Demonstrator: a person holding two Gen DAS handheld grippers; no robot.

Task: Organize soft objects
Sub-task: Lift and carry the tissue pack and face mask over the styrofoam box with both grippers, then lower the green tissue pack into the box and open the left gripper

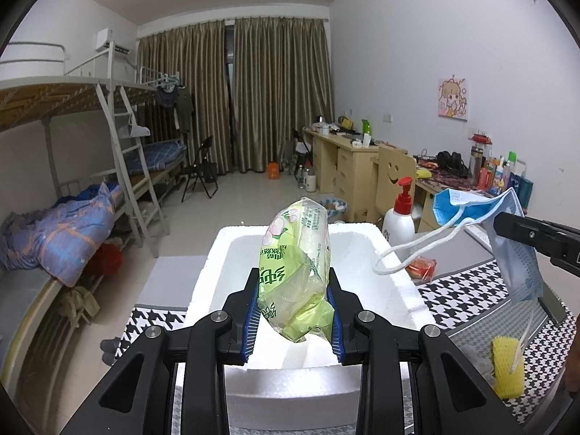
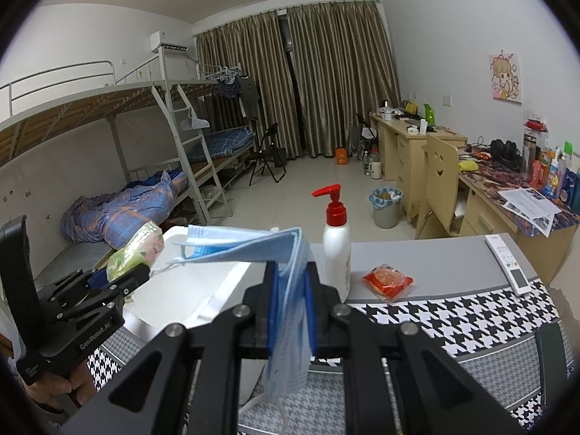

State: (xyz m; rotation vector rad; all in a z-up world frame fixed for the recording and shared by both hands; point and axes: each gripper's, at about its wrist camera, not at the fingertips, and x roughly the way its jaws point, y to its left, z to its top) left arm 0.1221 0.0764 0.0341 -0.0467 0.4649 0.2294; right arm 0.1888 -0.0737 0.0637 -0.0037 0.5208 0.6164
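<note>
left gripper [image 1: 294, 299]: narrowly parted, pads pinching our green tissue pack [image 1: 297, 253] by its crumpled near end, above the white foam box [image 1: 409, 282]. right gripper [image 2: 291, 291]: nearly closed, clamping a folded blue mask [image 2: 250, 244] beside the pump bottle [image 2: 337, 246]. risks: slick wrapper may slip out; dangling ear loops may snag the bottle.

White pump bottle [image 2: 337, 246] beside red snack packet [image 2: 387, 282], remote control [image 2: 507, 264] on houndstooth cloth [image 2: 471, 322]
</note>
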